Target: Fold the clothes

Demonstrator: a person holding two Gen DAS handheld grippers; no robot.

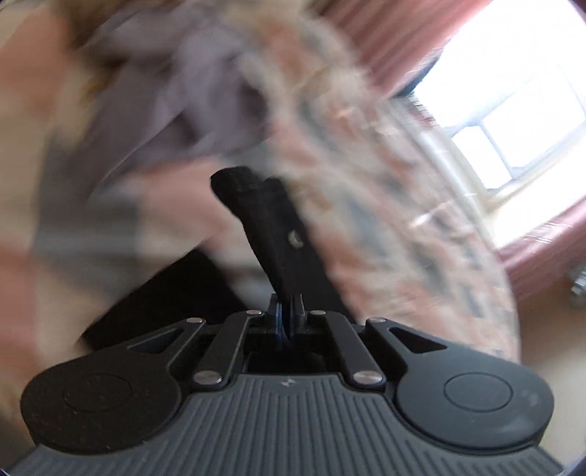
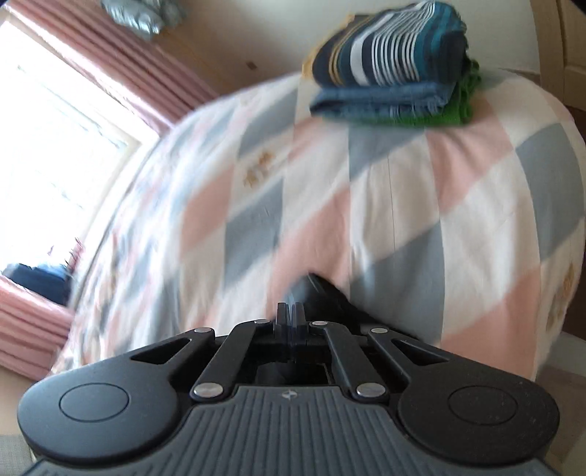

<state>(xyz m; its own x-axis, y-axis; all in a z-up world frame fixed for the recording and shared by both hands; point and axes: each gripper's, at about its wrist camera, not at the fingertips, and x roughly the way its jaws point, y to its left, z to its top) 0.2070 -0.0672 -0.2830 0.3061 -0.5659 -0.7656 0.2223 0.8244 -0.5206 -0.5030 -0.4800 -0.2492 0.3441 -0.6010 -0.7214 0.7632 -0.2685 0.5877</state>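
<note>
Everything on the left side is a smear, so take this loosely: the left gripper (image 1: 252,183) has its two black fingers pressed together, tips touching, nothing I can make out pinched between them. Right past the tips there's a rumpled purple-grey garment (image 1: 172,91) lying on the bed (image 1: 366,205), which is covered in a pink, grey and white checked quilt. Whether the fingertips are touching that cloth or just hanging in front of it, I honestly can't tell through the blur. There's also a dark patch low on the left, beside the fingers, and I can't say what it is. Off to the right of that view is a bright window (image 1: 512,110) with pink curtains (image 1: 395,33) around it. The right gripper (image 2: 311,285) looks shut too, jaws together at the base, though the tips are blurry and mostly lost against the quilt; I see nothing in them. It's pointing down at the same checked bed (image 2: 384,205). At the far end sits a neat stack of folded clothes (image 2: 392,66): a blue striped piece on top, plain blue under it, and something green at the bottom. The window (image 2: 55,153) and curtain (image 2: 121,58) show on the left here.
</note>
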